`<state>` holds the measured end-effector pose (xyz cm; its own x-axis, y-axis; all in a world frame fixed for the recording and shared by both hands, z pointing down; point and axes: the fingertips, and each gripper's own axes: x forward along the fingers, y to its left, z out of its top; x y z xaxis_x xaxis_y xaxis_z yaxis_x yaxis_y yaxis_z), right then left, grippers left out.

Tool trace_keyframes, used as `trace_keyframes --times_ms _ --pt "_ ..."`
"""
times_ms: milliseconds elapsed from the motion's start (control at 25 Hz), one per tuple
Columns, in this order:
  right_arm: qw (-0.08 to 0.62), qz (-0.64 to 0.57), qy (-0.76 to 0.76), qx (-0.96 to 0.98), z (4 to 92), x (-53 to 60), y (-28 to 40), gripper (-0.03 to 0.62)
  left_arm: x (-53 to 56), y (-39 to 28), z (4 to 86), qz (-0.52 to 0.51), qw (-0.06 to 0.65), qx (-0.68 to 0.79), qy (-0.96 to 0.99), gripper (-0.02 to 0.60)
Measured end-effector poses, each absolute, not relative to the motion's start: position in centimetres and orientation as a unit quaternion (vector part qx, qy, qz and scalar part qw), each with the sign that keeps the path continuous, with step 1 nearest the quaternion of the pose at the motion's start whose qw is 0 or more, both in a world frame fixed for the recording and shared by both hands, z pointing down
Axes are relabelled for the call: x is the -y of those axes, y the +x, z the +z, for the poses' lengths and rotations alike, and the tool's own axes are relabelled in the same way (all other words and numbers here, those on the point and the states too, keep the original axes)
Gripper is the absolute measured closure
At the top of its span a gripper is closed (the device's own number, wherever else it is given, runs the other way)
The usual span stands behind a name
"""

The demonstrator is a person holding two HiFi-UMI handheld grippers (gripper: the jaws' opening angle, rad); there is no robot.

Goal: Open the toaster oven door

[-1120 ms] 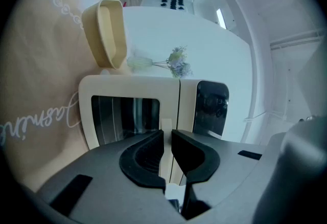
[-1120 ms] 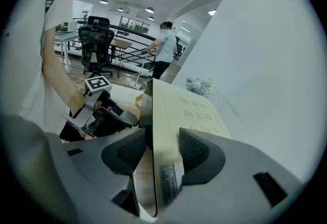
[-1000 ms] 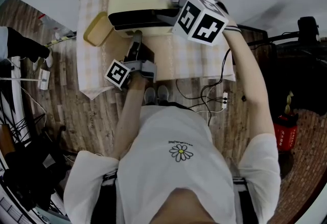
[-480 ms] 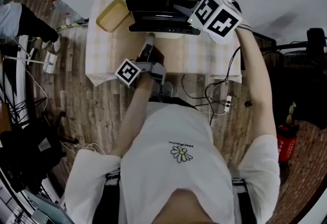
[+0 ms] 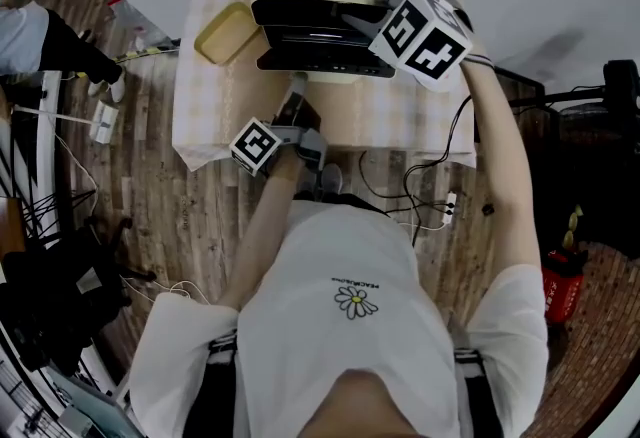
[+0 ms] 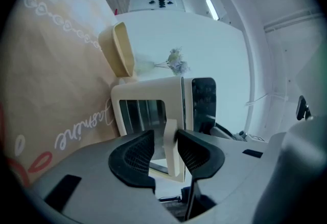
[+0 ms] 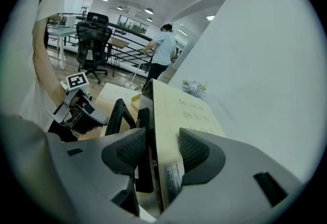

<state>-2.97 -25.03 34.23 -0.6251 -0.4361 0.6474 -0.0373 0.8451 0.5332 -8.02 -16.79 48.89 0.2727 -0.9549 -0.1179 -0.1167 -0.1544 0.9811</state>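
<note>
Upper centre of the head view, the toaster oven door (image 5: 320, 56) hangs ajar, its handle (image 6: 172, 155) loose between my left gripper's (image 6: 164, 140) jaws, which have just been opening. My right gripper's (image 7: 162, 138) jaws stand apart astride the oven's corner (image 7: 159, 110). I'd brace there and lower the door gently.

**Head view:** we see even, diffuse indoor light w/ no hard glare. A soft grey shadow lies on the pale wall (image 5: 540, 21), upper rt. Fisheye optics bend the floor (image 5: 170, 216) boards toward the edges, and the corners fall dark.

**Left gripper view:** black circular vignette. The wall is nearly washed out and a ceiling strip lamp (image 6: 210, 7) glows. The left gripper (image 6: 164, 154), close to the lens, is soft and shaded.

**Right gripper view:** same vignette. Ceiling lamps (image 7: 148, 10) make small hot spots. The right gripper (image 7: 157, 152) is dim in the foreground, w/ a sharper bkgd.
</note>
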Motion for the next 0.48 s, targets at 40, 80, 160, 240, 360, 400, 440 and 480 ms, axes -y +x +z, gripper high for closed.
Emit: trace_keyframes --times_ms 40,80,160,240,360,400,440,480 --pt "0.411 -0.243 0.136 0.868 34.2 25.0 -3.0 0.396 16.6 -8.1 49.1 -0.419 0.488 0.434 0.631 0.448" --pt "0.411 -0.243 0.136 0.868 34.3 25.1 -3.0 0.396 16.5 -8.1 49.4 -0.407 0.484 0.444 0.635 0.448" --pt "0.411 -0.243 0.135 0.868 34.3 25.1 -3.0 0.396 16.2 -8.2 49.7 -0.388 0.478 0.458 0.641 0.448" --pt "0.411 -0.243 0.135 0.868 34.3 25.1 -3.0 0.396 15.9 -8.1 49.9 -0.384 0.482 0.460 0.639 0.446" --pt "0.410 -0.245 0.136 0.868 34.3 25.1 -3.1 0.396 15.5 -8.2 50.2 -0.389 0.490 0.458 0.632 0.446" --pt "0.409 -0.246 0.137 0.868 34.3 25.1 -3.1 0.396 15.3 -8.2 50.3 -0.389 0.491 0.458 0.630 0.446" --pt "0.409 -0.247 0.137 0.867 34.3 25.1 -3.1 0.396 15.1 -8.1 50.4 -0.388 0.492 0.459 0.629 0.448" --pt "0.409 -0.248 0.138 0.867 34.2 25.1 -3.1 0.396 15.0 -8.1 50.5 -0.385 0.493 0.460 0.629 0.449"
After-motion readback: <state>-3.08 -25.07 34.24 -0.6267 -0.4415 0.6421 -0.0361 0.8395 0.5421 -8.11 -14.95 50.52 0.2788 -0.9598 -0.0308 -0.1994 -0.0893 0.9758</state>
